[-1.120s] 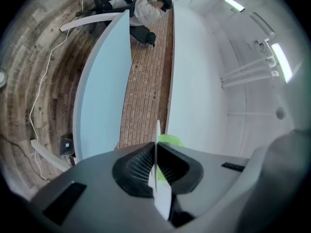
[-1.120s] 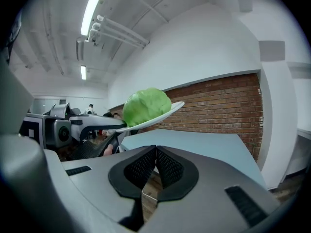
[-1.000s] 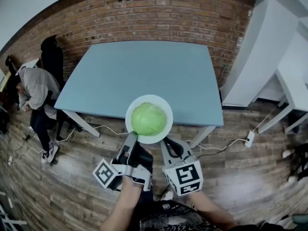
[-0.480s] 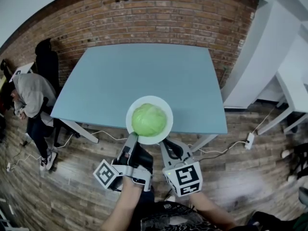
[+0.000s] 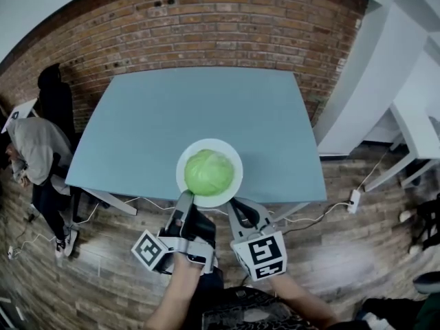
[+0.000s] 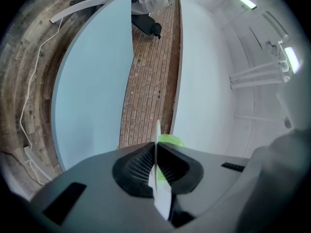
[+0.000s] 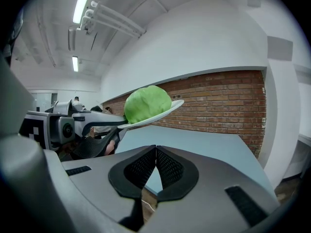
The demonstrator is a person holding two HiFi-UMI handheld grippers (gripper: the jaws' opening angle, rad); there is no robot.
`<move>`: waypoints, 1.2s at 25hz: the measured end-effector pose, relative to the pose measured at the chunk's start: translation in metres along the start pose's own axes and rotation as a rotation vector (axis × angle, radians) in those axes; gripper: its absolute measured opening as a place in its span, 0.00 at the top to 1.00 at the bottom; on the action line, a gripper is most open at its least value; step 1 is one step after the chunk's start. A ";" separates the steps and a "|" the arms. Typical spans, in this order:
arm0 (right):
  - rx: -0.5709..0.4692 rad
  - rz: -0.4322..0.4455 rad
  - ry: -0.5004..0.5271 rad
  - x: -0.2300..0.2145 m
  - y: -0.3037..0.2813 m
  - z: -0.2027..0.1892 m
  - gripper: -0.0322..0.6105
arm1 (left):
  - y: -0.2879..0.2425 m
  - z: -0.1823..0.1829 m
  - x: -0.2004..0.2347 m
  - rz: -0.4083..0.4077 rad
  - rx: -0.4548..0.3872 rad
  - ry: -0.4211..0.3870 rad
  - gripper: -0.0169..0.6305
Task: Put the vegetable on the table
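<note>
A round green cabbage (image 5: pixel 209 172) lies on a white plate (image 5: pixel 234 158). My left gripper (image 5: pixel 185 201) is shut on the plate's near rim and holds it in the air over the near edge of the light blue table (image 5: pixel 199 102). In the left gripper view the plate (image 6: pixel 157 130) shows edge-on between the jaws, with the cabbage (image 6: pixel 169 141) behind it. My right gripper (image 5: pixel 237 208) hangs just right of the plate, shut on nothing. From the right gripper view (image 7: pixel 155 152) the cabbage (image 7: pixel 146 103) and plate (image 7: pixel 167 108) sit above the table (image 7: pixel 209 142).
A red brick wall (image 5: pixel 227 26) runs behind the table. A person in a grey hoodie (image 5: pixel 38 143) sits at the left beside a black chair (image 5: pixel 53 95). White desks (image 5: pixel 412 122) stand at the right. A power strip (image 5: pixel 355 199) and cables lie on the wooden floor.
Both grippers and the plate have moved forward; the plate now hangs over the table's near edge instead of in front of it. Both grippers stay shut.
</note>
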State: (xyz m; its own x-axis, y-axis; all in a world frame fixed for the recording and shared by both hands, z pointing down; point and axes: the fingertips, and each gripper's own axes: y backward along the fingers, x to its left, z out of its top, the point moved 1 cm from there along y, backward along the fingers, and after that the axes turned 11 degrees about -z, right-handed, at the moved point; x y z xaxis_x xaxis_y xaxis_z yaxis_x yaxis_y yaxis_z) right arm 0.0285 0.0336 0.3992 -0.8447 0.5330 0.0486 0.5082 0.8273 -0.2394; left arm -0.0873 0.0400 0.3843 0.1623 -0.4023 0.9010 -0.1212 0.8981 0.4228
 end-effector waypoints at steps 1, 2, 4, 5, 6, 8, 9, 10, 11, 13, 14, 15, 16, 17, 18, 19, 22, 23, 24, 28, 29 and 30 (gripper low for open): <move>0.004 -0.005 0.002 -0.001 -0.005 0.001 0.94 | -0.004 0.003 0.002 0.002 0.003 0.001 0.95; 0.006 -0.010 0.004 -0.002 -0.010 0.002 0.94 | -0.008 0.006 0.003 0.004 0.006 0.002 0.95; 0.012 -0.020 0.006 -0.001 -0.018 0.004 0.94 | -0.014 0.012 0.007 0.008 0.015 0.008 0.95; 0.015 -0.025 0.006 -0.001 -0.022 0.005 0.94 | -0.017 0.015 0.009 0.011 0.019 0.015 0.95; 0.017 -0.030 0.006 -0.001 -0.026 0.006 0.94 | -0.020 0.017 0.010 0.015 0.023 0.021 0.95; 0.017 -0.040 0.003 -0.001 -0.034 0.010 0.94 | -0.026 0.023 0.012 0.020 0.031 0.029 0.95; 0.016 -0.045 0.000 0.000 -0.038 0.012 0.94 | -0.030 0.026 0.013 0.020 0.034 0.032 0.95; 0.017 -0.050 -0.002 0.000 -0.041 0.014 0.94 | -0.033 0.029 0.013 0.019 0.038 0.036 0.95; 0.018 -0.056 -0.005 0.000 -0.045 0.015 0.94 | -0.037 0.032 0.013 0.019 0.042 0.040 0.95; 0.017 -0.066 -0.013 0.002 -0.052 0.018 0.94 | -0.042 0.038 0.013 0.018 0.053 0.039 0.95; 0.015 -0.070 -0.016 0.004 -0.056 0.019 0.94 | -0.044 0.041 0.013 0.019 0.060 0.034 0.95; 0.013 -0.073 -0.017 0.005 -0.060 0.020 0.94 | -0.045 0.046 0.013 0.020 0.067 0.028 0.95; 0.013 -0.076 -0.017 0.007 -0.064 0.021 0.94 | -0.047 0.050 0.014 0.021 0.073 0.024 0.95; 0.014 -0.079 -0.016 0.009 -0.068 0.022 0.94 | -0.049 0.056 0.014 0.021 0.076 0.023 0.95; 0.014 -0.084 -0.014 0.010 -0.072 0.023 0.94 | -0.050 0.061 0.015 0.021 0.076 0.026 0.95; 0.014 -0.090 -0.014 0.012 -0.076 0.024 0.94 | -0.051 0.066 0.016 0.022 0.076 0.031 0.95; 0.019 -0.101 -0.009 0.018 -0.085 0.025 0.94 | -0.052 0.079 0.019 0.030 0.078 0.042 0.95; 0.022 -0.105 -0.006 0.020 -0.088 0.025 0.94 | -0.052 0.083 0.020 0.033 0.081 0.043 0.95; 0.024 -0.108 -0.005 0.021 -0.090 0.025 0.94 | -0.053 0.086 0.021 0.036 0.082 0.045 0.95; 0.029 -0.122 -0.007 0.023 -0.092 0.025 0.94 | -0.055 0.093 0.025 0.041 0.089 0.051 0.95; 0.032 -0.125 -0.009 0.022 -0.093 0.024 0.94 | -0.055 0.094 0.025 0.041 0.091 0.053 0.95; 0.034 -0.128 -0.011 0.021 -0.093 0.023 0.94 | -0.056 0.094 0.026 0.040 0.094 0.054 0.95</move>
State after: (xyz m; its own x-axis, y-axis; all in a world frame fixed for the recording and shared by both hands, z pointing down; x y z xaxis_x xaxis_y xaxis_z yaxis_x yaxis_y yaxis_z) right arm -0.0410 -0.0363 0.3999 -0.9044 0.4209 0.0700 0.3900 0.8820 -0.2646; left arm -0.1684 -0.0372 0.3931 0.2077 -0.3541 0.9119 -0.2196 0.8915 0.3962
